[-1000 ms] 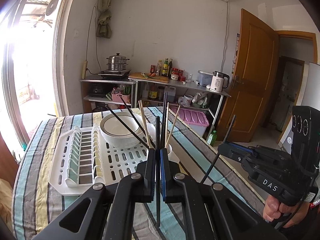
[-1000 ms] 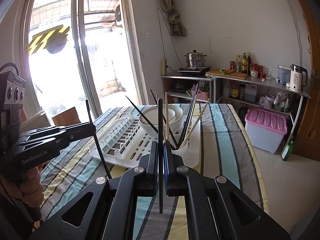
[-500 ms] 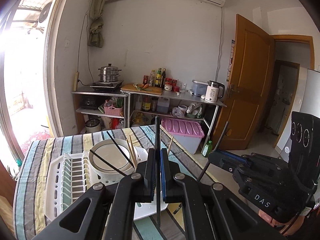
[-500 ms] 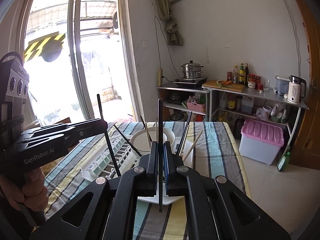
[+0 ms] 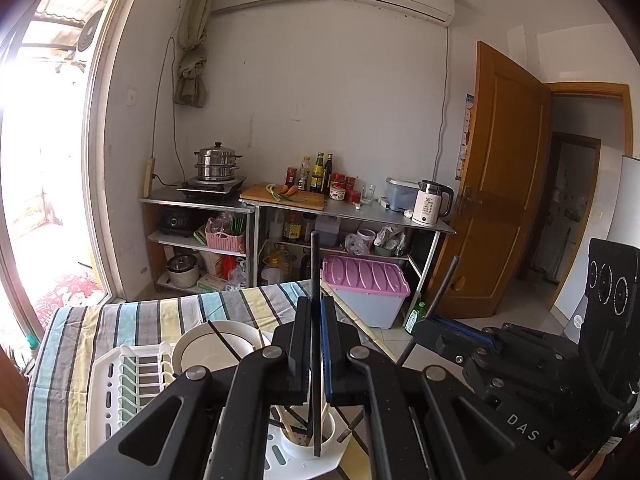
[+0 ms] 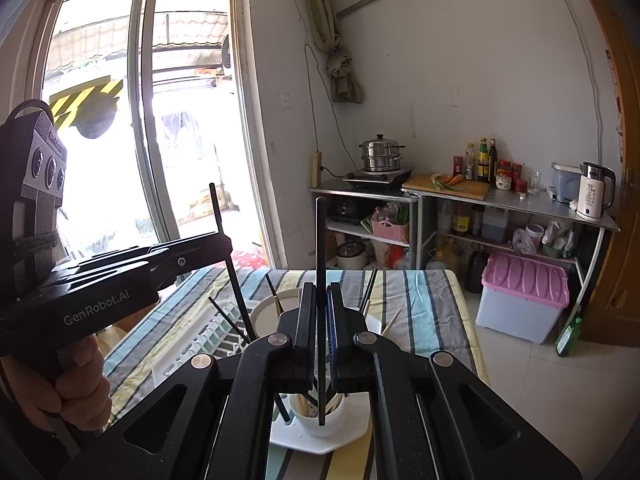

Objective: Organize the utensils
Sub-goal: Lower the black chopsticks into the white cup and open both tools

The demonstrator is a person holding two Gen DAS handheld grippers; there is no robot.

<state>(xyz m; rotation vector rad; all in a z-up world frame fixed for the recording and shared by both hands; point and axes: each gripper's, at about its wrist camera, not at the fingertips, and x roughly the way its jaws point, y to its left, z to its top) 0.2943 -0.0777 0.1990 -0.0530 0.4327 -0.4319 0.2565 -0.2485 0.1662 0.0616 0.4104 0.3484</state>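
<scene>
at six o'clock in the left wrist view the left gripper had its jaws clamped together on a black chopstick that stood upright between them. the right gripper was likewise pinched shut on a second black chopstick, also upright. directly below both tips sat the white utensil cup, already bristling with wooden and black chopsticks, on the near corner of the white drying rack. further out, toward eleven o'clock, a white bowl rested on the rack with a loose chopstick across it. beyond lay the striped tablecloth.

the step in hand looked like carrying the two sticks over the cup. the next move likely called for lowering each stick's lower end into the cup's mouth, clear of the leaning ones, then parting the jaws.
</scene>
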